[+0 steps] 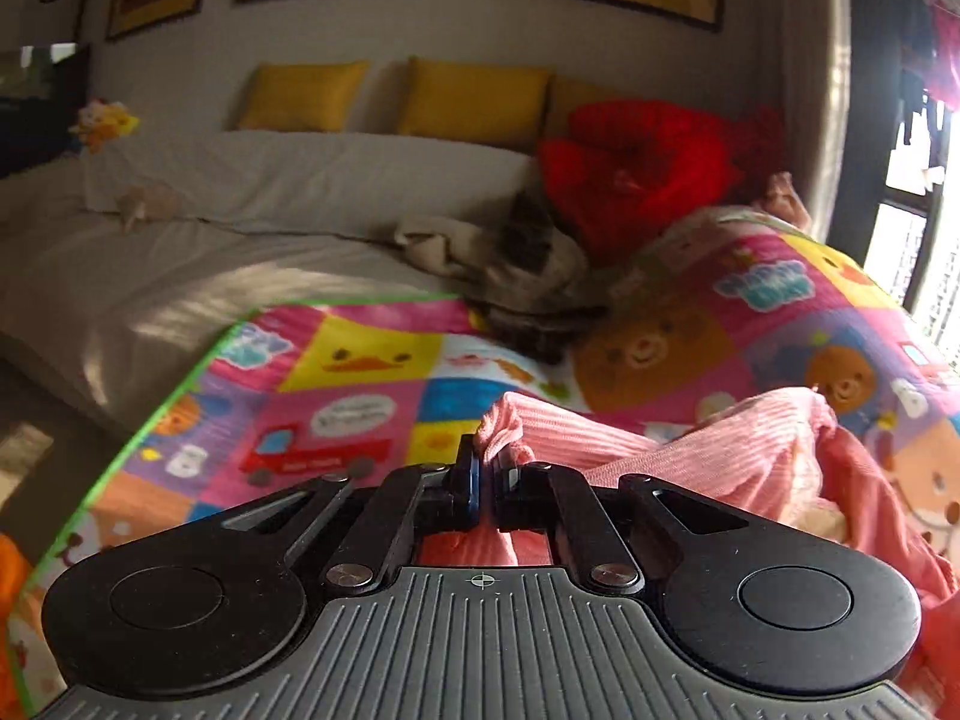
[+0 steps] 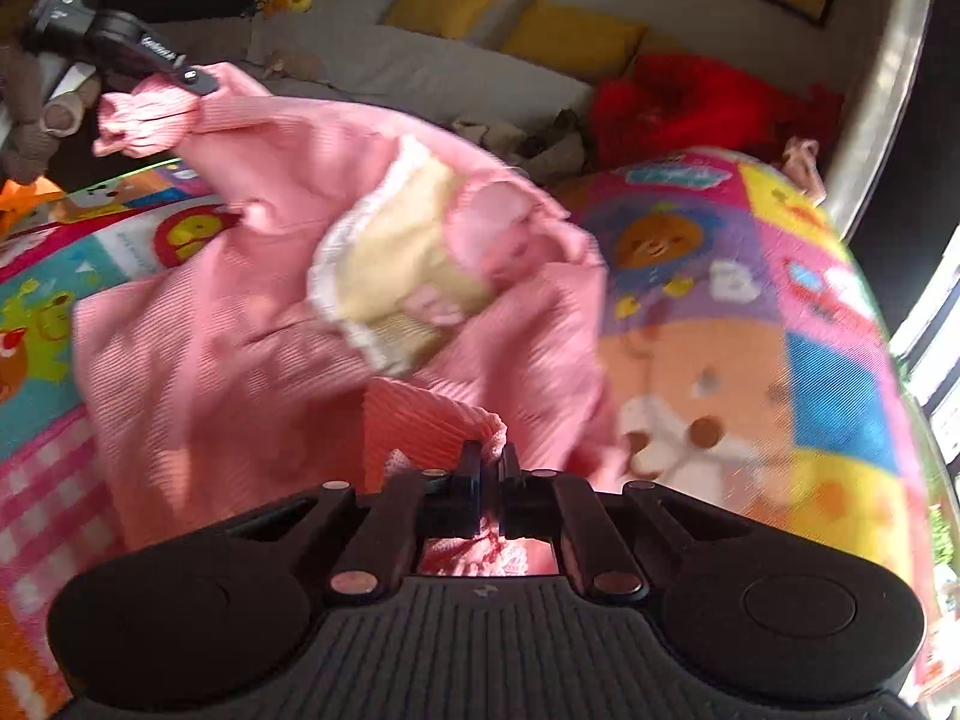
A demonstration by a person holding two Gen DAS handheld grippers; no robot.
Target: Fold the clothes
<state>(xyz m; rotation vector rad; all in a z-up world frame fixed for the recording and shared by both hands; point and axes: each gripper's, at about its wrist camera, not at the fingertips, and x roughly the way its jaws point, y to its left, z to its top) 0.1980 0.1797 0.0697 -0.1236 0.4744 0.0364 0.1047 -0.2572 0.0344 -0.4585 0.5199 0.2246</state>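
My left gripper (image 1: 487, 483) has its fingers clamped on a bunched edge of the pink ribbed garment (image 1: 690, 456), and my right gripper (image 2: 492, 477) is pinched shut on another bunched edge of the same cloth, so I hold it by two points at once. The pink ribbed garment (image 2: 288, 324) hangs and drapes between them over the patterned play mat (image 2: 750, 300) that covers the near part of the bed (image 1: 180, 252); in the right wrist view its upper left corner is lifted clear in my other gripper while the lower part sags toward the mat, with a cream patch with a white frill (image 2: 390, 264) showing on its face. It is loose and rumpled, not flat and not folded. I judge the step in hand to be spreading or carrying the piece, either to lay it out flat or to bring one edge over for a fold; the cloth alone does not settle which. The next move calls for keeping both pinches firm and the span taut, so the soft knit does not slump into creases. Far off to the right lie a red heap (image 1: 636, 168) and a grey bundle (image 1: 528, 258), near the yellow cushions (image 1: 474, 96).
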